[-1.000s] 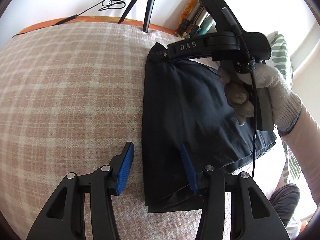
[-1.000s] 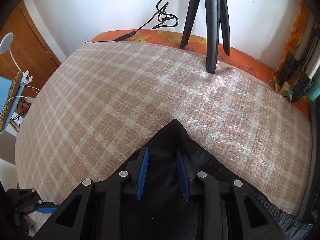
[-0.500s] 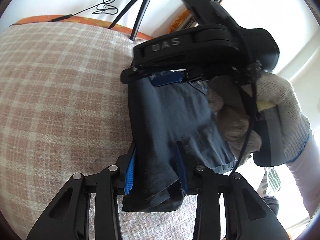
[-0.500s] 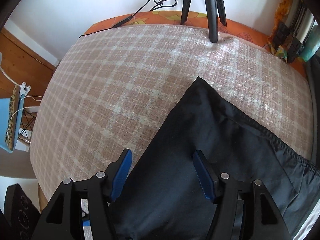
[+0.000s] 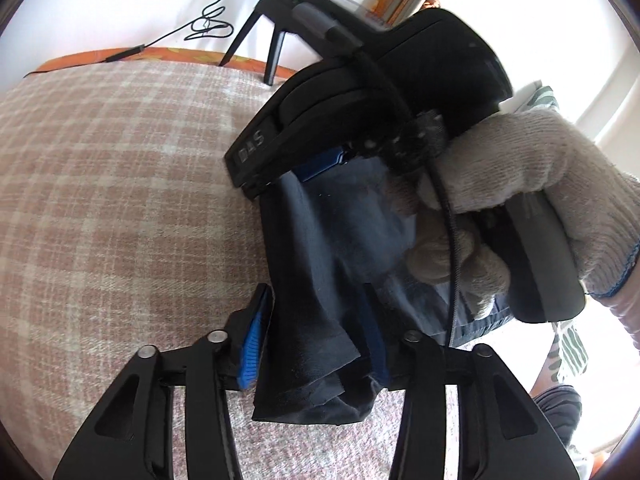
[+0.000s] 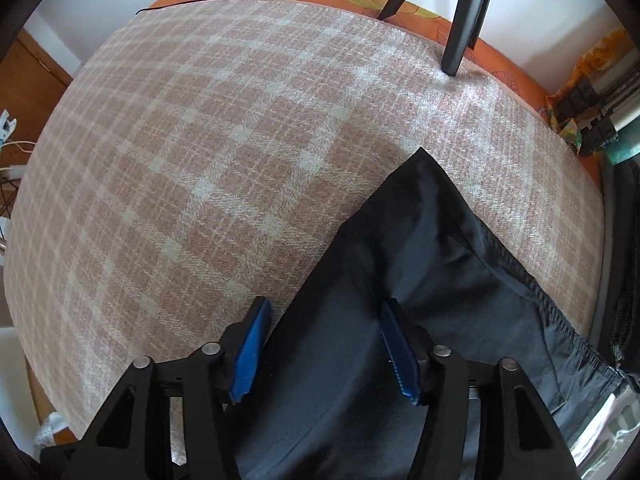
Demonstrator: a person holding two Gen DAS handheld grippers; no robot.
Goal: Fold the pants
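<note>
The dark navy pants point(image 5: 320, 264) lie folded on a pink plaid blanket point(image 5: 120, 184). My left gripper point(image 5: 316, 336) is open, its blue pads either side of a bunched fold at the near end. The right gripper, held in a gloved hand point(image 5: 516, 184), hovers close over the far end of the pants in the left wrist view. In the right wrist view the pants point(image 6: 400, 320) stretch away to a pointed corner, and my right gripper point(image 6: 324, 348) is open above them, holding nothing.
A black tripod point(image 6: 464, 12) stands on the blanket point(image 6: 200, 140) at the far edge, by a white wall with a cable. An orange sheet edge point(image 6: 504, 68) borders the blanket. Bottles and clutter point(image 6: 592, 108) sit at the far right.
My right gripper opened, let go of the pants corner and drew back above the cloth. My left gripper moved in around the near fold, and the right gripper came closer to it.
</note>
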